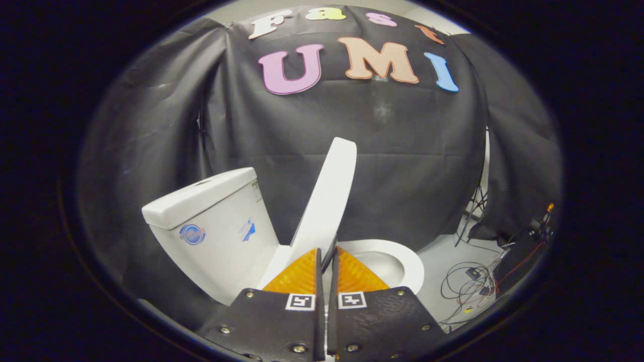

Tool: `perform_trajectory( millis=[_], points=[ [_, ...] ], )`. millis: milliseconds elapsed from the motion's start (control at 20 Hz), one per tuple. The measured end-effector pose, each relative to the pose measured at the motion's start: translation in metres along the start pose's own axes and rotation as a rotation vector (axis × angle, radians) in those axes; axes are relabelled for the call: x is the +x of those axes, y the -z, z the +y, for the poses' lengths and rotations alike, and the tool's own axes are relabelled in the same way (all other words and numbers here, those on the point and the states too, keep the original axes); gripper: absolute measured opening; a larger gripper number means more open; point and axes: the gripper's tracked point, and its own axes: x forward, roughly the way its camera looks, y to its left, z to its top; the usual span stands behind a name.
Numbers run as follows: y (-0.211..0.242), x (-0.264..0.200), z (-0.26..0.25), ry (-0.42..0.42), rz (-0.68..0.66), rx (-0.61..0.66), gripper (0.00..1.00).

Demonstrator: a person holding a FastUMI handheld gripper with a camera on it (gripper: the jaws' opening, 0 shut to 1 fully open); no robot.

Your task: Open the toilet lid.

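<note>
Gripper view, left to right. White cistern (211, 221) stands left of the fingers, against the black cloth wall (402, 166). Toilet lid (327, 196) is raised, tilted toward the cistern, nearly upright, its lower edge running down between the fingertips. Gripper (327, 256): fingers drawn close together, both pressing on the lid's edge. Seat ring (410, 264) lies exposed just right of the fingers. Loose cables (468, 286) lie on the floor further right.

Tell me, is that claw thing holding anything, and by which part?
Yes. The gripper is pinching the toilet lid by its thin edge, near its lower end, with the lid raised steeply above the seat.
</note>
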Motion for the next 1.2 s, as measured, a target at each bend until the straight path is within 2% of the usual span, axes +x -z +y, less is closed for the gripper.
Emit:
perform_trajectory(
  millis=[1200],
  points=[
    [-0.022,-0.003,0.09,-0.114,-0.096,-0.043,0.02]
  ],
)
